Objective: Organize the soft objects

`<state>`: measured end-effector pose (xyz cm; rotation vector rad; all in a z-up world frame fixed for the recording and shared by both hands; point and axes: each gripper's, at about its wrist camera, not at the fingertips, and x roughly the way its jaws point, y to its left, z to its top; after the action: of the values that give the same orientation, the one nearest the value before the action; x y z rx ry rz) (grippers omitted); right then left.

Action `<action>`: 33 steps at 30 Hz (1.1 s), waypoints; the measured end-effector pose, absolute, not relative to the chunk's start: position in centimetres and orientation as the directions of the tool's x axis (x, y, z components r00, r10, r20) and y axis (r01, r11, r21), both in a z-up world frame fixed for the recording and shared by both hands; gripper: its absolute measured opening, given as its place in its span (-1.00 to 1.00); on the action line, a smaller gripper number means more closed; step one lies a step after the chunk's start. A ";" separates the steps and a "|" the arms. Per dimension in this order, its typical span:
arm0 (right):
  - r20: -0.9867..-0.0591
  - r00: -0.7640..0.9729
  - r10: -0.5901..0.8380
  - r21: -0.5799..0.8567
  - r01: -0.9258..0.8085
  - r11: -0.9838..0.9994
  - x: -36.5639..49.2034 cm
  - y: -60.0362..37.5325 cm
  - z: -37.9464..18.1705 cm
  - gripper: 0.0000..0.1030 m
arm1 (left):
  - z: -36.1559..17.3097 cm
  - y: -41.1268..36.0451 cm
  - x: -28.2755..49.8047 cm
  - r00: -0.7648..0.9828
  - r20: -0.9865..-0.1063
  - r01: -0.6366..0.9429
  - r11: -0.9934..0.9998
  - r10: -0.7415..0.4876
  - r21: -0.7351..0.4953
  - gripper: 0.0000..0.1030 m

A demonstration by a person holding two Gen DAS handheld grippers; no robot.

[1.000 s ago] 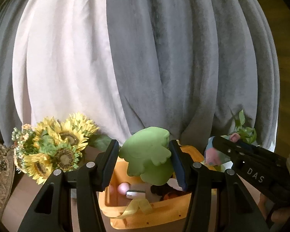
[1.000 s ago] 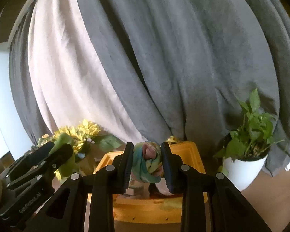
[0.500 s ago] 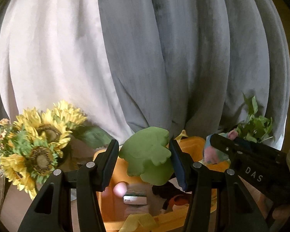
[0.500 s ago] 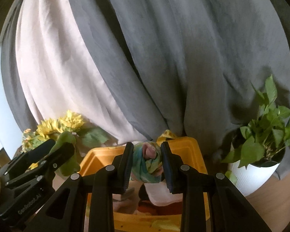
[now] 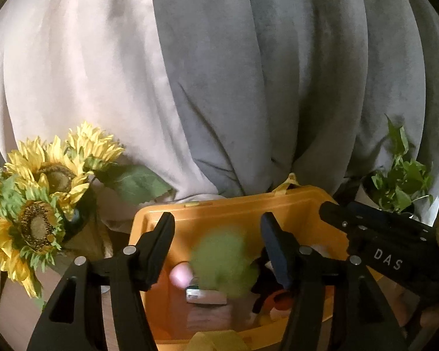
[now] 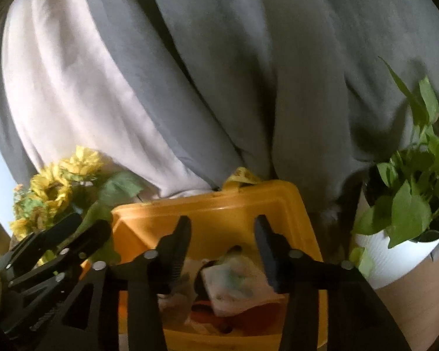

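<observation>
Dropping soft toys into the yellow bin (image 5: 228, 213): both tools, left tool (image 5: 216, 241) and right tool (image 6: 222, 242), are open above it. Green plush (image 5: 222, 260) is falling in. Next, fetching another toy.

Orange bin (image 6: 248, 204) smooth glossy plastic; curtain (image 6: 248, 73) matt cloth; claw fingers (image 5: 158, 242) matt black plastic; green toy (image 5: 222, 260) fuzzy.

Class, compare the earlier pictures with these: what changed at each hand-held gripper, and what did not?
Both opened and let go. The left hand-held gripper dropped the green plush toy, blurred mid-fall; the right hand-held gripper released the multicoloured cloth bundle, both into the yellow plastic bin. Sunflowers and potted plant stayed.
</observation>
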<state>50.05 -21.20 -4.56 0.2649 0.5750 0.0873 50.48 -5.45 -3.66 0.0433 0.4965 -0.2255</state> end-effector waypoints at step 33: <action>-0.417 0.901 -0.119 0.090 0.172 0.981 29.9 -17.3 2.0 0.47 | 2.6 0.4 30.7 0.939 -0.344 0.063 0.992 -0.022 0.108 0.98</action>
<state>29.93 -17.27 2.04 0.1257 0.4231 -0.1509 30.73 0.39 2.62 0.1177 0.3499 -0.0433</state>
